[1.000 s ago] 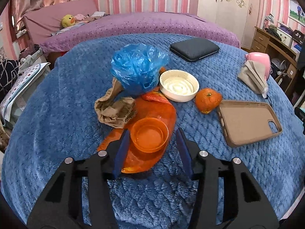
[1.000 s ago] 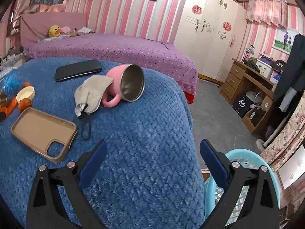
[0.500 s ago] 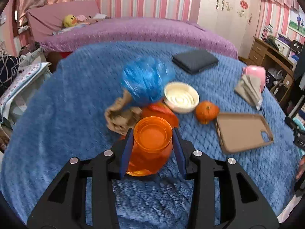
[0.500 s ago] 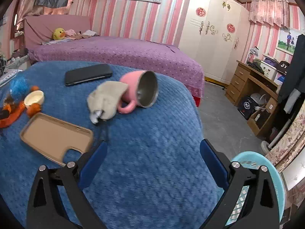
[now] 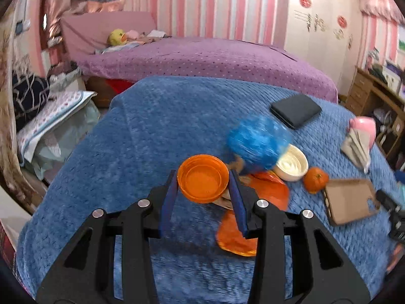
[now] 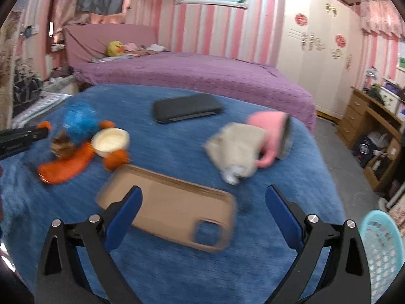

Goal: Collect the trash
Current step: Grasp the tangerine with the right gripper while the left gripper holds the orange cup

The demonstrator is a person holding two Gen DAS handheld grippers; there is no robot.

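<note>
A plush, quilted blue blanket (image 5: 157, 136) with a rough woven-looking texture. On it, at four o'clock, glossy orange plastic wrapping (image 5: 236, 233); at two o'clock, a crinkled, shiny blue plastic bag (image 5: 258, 141) and a smooth cream bowl (image 5: 292, 162). Matt tan phone case (image 6: 167, 205). Pink mug (image 6: 268, 126) with dull metal lining, beside beige cloth (image 6: 235, 147).
</note>
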